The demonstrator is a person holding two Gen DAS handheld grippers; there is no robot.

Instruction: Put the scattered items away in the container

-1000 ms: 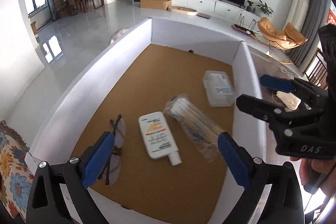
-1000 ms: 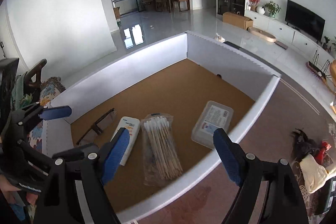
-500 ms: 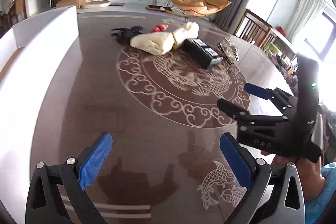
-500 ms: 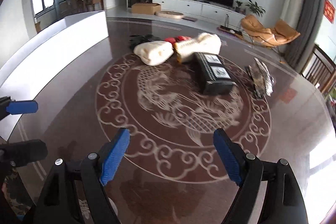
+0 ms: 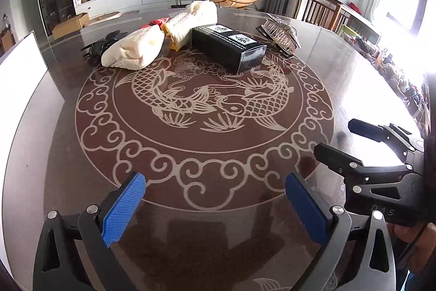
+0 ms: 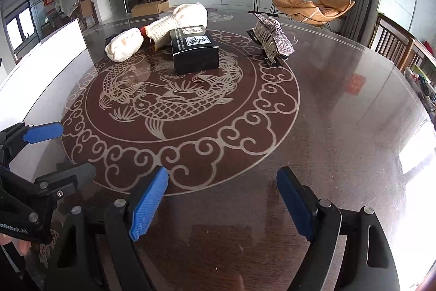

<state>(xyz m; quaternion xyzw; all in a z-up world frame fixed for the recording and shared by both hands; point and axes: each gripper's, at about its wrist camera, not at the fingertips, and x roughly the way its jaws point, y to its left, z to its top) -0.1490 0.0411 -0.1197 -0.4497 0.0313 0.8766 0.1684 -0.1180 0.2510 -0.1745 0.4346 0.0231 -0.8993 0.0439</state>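
Note:
Scattered items lie at the far side of the round brown table: a black box, a cream knitted item, a second cream knitted item, a sparkly silver clip, a black hair claw and something red. The white container wall stands at the left. My left gripper is open and empty over bare table. My right gripper is open and empty; it also shows at the right of the left wrist view.
The table has a carp-and-cloud pattern in its middle. Wooden chairs stand at its far right edge. Clutter lines the bright right side. The living room with TV and orange lounger lies beyond.
Both grippers have swung away from above the container's inside to face the table to its right. The scattered items have come closer and more central. Both stay open.

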